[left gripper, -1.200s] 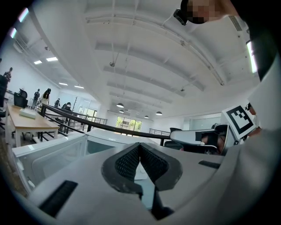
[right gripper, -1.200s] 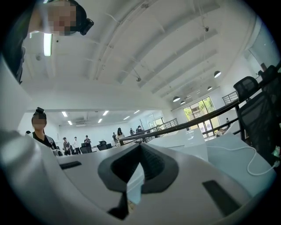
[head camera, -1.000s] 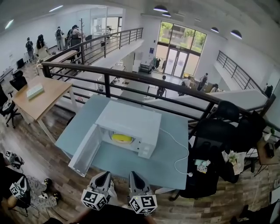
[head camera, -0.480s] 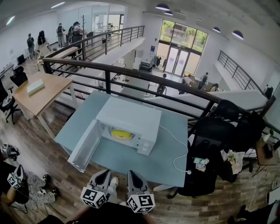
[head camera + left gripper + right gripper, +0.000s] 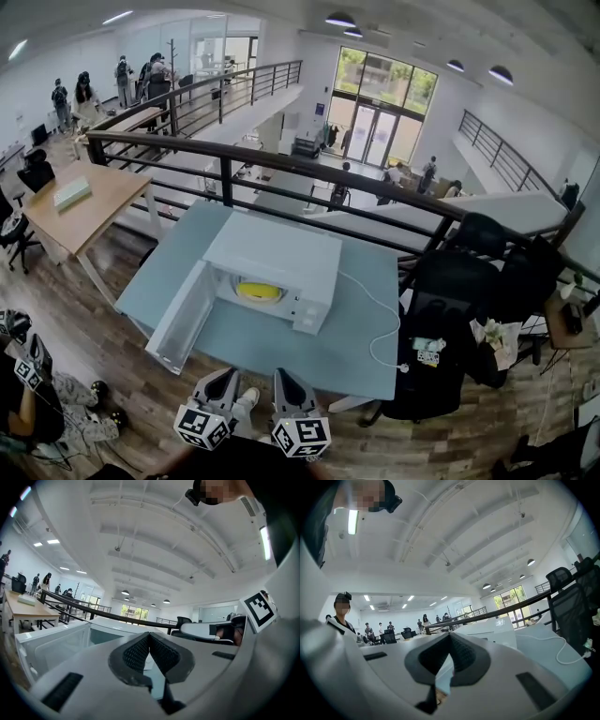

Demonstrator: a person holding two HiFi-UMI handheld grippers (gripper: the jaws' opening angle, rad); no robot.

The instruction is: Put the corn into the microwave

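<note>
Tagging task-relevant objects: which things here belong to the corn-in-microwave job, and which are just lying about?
Job: microwave, its open door, corn inside, left gripper, right gripper (jaws together, empty).
Lying about: black chair, wooden desk, pale box on it.

Open-plan office, mezzanine level. Black railing (image 5: 228, 178) overlooks a lower floor with glazed entrance doors (image 5: 380, 131). Black swivel chairs (image 5: 459, 281), a wooden desk (image 5: 94, 202) and a pale-blue worktop (image 5: 361, 328). People (image 5: 84, 94) stand among workstations far left. Dome ceiling lamps (image 5: 342, 19).
</note>
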